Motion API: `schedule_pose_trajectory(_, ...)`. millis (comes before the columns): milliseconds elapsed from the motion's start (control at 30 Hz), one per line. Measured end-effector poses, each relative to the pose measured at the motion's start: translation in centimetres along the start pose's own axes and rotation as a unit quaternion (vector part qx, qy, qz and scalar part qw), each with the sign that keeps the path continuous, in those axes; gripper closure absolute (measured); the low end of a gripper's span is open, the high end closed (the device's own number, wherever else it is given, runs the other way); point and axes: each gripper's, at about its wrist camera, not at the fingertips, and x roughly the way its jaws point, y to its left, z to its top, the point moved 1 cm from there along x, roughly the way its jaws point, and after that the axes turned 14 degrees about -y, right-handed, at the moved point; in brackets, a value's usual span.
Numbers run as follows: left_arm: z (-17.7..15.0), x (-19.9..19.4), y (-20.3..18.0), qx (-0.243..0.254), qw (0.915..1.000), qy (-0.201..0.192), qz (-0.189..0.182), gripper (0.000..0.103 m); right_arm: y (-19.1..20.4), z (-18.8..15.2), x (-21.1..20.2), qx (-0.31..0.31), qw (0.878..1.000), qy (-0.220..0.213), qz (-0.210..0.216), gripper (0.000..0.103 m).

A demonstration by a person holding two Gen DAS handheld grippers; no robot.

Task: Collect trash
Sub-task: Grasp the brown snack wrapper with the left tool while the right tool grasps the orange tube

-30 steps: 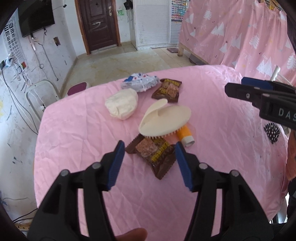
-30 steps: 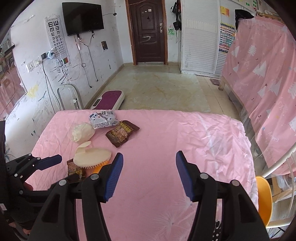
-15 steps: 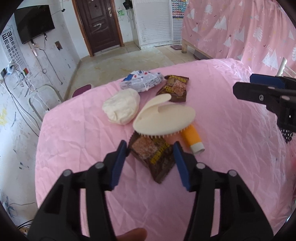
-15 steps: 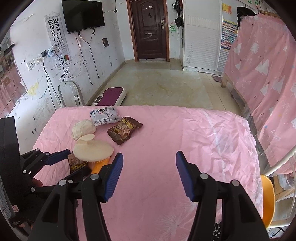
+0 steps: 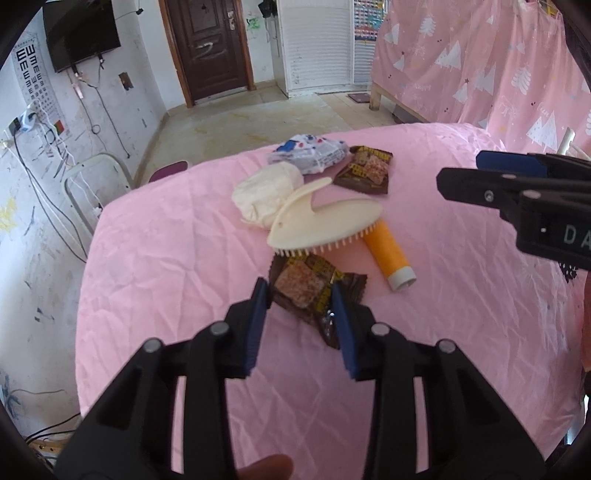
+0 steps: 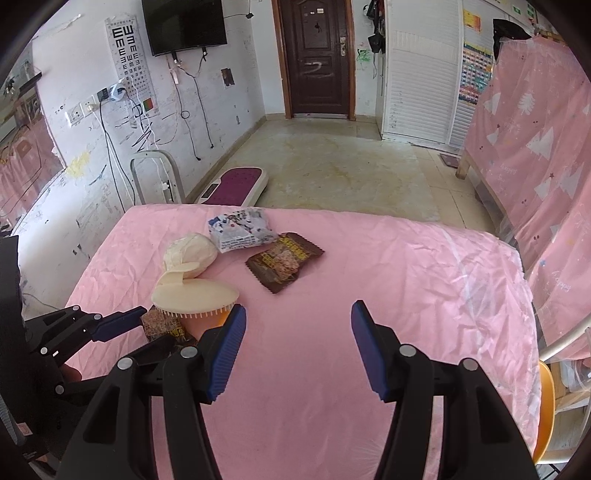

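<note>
As its jaws have just been closing, the left tool [image 5: 300, 295] straddles the near wrapper [image 5: 314, 286] to pinch it, not yet gripping; the right tool [image 6: 297, 325] hangs open.

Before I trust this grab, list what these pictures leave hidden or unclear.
- Near snack wrapper: far end under the brush in the left view; right view mostly blocked by the tongs.
- Orange tube: top end under the brush.
- Whether the left tongs press the wrapper: unclear.
- Any trash bin: outside both views.

Cream brush [image 5: 325, 225] over orange tube [image 5: 388, 254]; pink tablecloth [image 5: 166, 258]; wall TV [image 6: 184, 22].
</note>
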Motion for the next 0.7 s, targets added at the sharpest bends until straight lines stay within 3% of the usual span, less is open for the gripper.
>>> schedule_pose_trajectory(467,-1.5,-3.0,2.0,-0.038,0.9992,-0.015,0.003,0.069,4.0,-1.8,1.9,-0.025,0.997,0.048,0.048,0.054)
schedule_pose_trajectory(700,-2.3,-4.6,3.3,-0.053,0.9982,-0.025,0.013,0.069,5.2,-2.8,3.0,-0.036,0.996,0.064,0.047,0.055)
